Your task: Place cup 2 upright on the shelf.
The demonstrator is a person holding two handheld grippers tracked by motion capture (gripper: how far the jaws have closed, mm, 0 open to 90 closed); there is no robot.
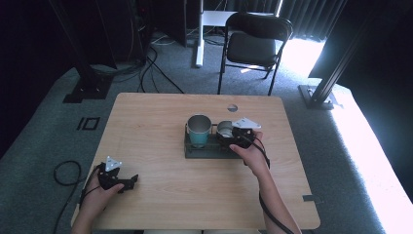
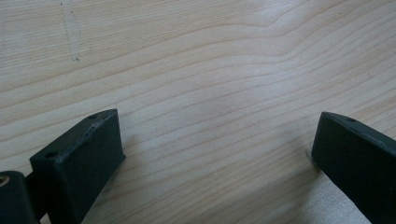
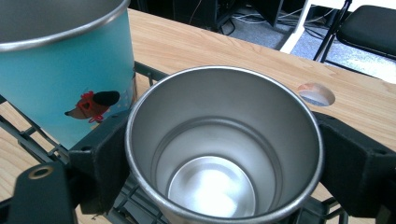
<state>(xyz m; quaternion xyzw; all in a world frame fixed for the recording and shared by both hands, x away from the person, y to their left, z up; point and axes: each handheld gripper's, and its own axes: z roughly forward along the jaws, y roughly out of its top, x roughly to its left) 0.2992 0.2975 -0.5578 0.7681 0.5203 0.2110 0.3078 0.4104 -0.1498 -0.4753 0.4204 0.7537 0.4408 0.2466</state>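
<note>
A light wooden table (image 1: 160,195) stands on grey carpet, and near its middle sits a dark wire rack (image 1: 204,148). A teal cup (image 1: 198,130) stands upright in the left part of the rack, its metal rim open to the ceiling. In the right gripper view the teal cup (image 3: 65,70) shows a small cartoon animal with a red scarf on its side.

Just to the right of it in the rack stands a steel cup (image 1: 224,128), also upright. The right gripper (image 1: 232,139) is at this cup, held by the person's right hand (image 1: 253,156) with the cable trailing back along the forearm. In the right gripper view the steel cup (image 3: 224,144) sits between the two black jaws, one pressed against each side of its wall just below the rim, so the right gripper (image 3: 219,158) has closed around it. Whether the cup's base rests on the rack or is lifted slightly off it cannot be told from these angles. The two cups stand close together, nearly touching.

The left gripper (image 1: 127,183) lies low over the near left corner of the table, well apart from the rack, in the person's left hand (image 1: 100,192). In the left gripper view its jaws are spread wide with nothing between them but bare wood grain (image 2: 210,93).

Beyond the table a black folding chair (image 1: 255,41) faces it, and a round hole (image 1: 232,107) is cut in the tabletop near the far edge.
</note>
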